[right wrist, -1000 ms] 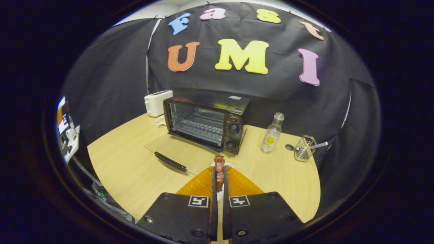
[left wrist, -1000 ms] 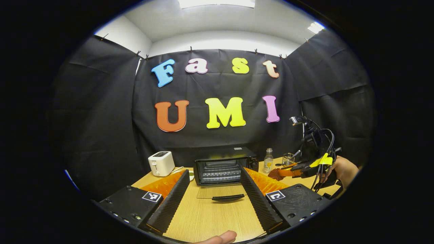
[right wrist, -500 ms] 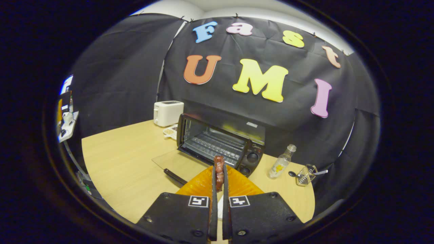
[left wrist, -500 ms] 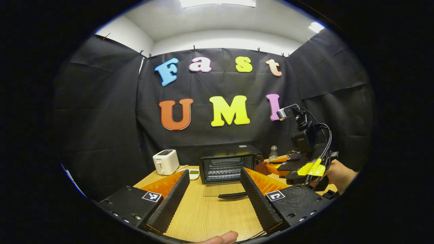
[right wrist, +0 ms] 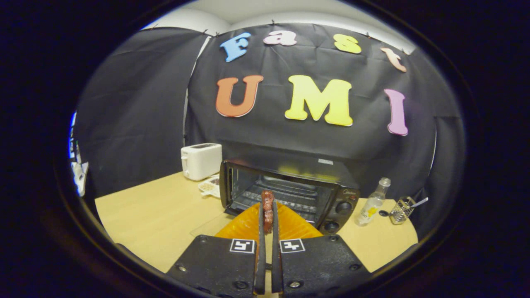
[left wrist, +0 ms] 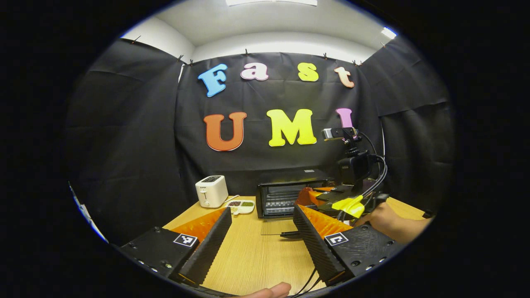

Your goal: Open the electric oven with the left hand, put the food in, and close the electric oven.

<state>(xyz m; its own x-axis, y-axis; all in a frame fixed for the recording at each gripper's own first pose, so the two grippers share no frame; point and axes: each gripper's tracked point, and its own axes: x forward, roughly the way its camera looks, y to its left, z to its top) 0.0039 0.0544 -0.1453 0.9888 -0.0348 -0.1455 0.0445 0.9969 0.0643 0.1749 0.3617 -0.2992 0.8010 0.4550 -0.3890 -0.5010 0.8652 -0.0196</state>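
The oven (right wrist: pixel 290 190) sat at the table's (right wrist: pixel 157 219) back edge, door (left wrist: pixel 276 227) folded down flat. I had the food (right wrist: pixel 267 210), a brown strip, pinched between the right gripper's (right wrist: pixel 267 231) 2 nearly closed fingers, just before the oven's mouth. My left gripper (left wrist: pixel 261 231) was spread wide, empty, near the front edge. A toaster (right wrist: pixel 201 160) stood left of the oven, a bottle (right wrist: pixel 372 203) to its right.

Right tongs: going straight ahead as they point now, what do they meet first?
Probably the oven's open mouth and its wire rack; the meat held in the right tongs leads. Depth unclear.
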